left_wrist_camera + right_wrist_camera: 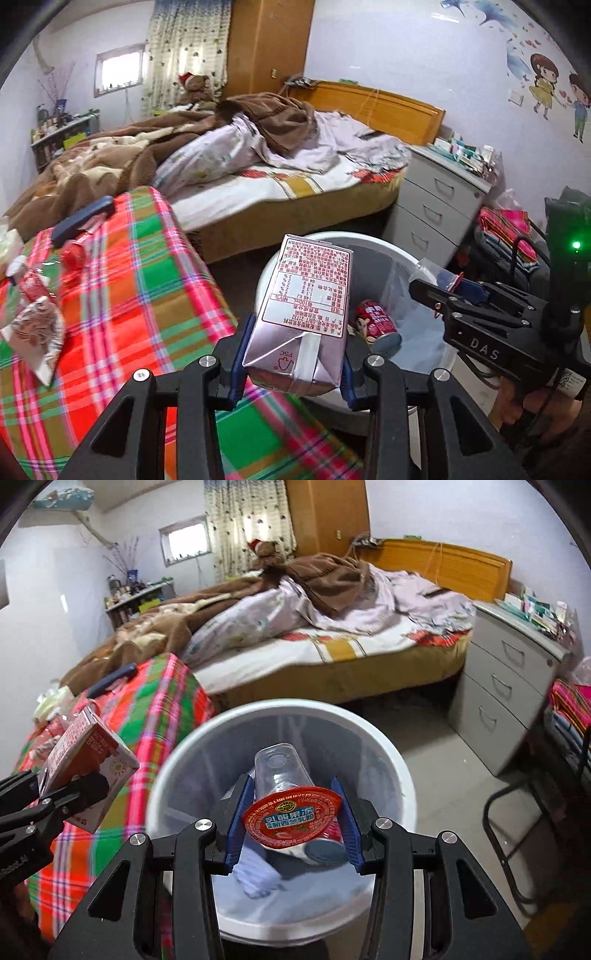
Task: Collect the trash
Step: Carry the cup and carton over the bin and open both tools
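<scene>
My left gripper (299, 332) is shut on a pink and silver drink carton (306, 291), held upright above the near left rim of a white bin (369, 240). A red can (376, 319) lies inside the bin. At the right, my right gripper (439, 288) reaches over the bin. In the right wrist view my right gripper (291, 794) is shut on a clear jelly cup (280, 768) with a red lid, right over the bin (184, 753). The left gripper (66, 786) with the carton (88, 753) is at the left, over the table edge.
A table with a plaid cloth (129, 277) stands left of the bin, with wrappers (37, 328) and a dark handle (81, 219) on it. Behind lie a bed (332, 653) and a grey drawer unit (502, 694). A black chair frame (517, 830) is right of the bin.
</scene>
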Demonstrator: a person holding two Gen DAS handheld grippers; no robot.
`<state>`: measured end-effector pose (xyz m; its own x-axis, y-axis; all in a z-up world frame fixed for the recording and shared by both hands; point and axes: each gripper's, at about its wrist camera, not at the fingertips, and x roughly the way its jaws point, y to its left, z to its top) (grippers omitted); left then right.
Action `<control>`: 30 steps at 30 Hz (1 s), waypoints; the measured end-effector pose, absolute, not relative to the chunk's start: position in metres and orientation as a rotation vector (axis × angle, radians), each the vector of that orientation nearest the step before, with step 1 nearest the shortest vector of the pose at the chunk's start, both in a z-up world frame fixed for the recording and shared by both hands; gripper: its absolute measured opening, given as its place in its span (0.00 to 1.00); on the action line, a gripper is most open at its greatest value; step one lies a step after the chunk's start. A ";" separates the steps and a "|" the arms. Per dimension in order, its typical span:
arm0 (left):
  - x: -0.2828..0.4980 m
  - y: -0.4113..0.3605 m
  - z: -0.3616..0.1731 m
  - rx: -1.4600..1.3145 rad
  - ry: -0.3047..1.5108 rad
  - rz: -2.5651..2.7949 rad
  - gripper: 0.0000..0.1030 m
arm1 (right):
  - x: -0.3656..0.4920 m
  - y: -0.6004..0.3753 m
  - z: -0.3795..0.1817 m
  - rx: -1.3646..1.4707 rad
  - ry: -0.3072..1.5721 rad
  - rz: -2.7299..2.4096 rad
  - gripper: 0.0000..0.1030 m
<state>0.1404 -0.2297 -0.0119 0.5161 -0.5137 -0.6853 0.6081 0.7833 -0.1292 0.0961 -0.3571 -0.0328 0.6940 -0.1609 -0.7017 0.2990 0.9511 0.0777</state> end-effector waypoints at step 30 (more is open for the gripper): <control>0.139 -0.261 -0.034 0.161 0.820 -0.687 0.56 | 0.091 -0.377 -0.054 0.216 0.826 -0.264 0.59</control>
<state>0.1388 -0.2609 -0.0344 0.4810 -0.5011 -0.7194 0.6205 0.7743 -0.1245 0.0909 -0.3766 -0.0536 0.6484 -0.1471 -0.7470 0.3141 0.9454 0.0865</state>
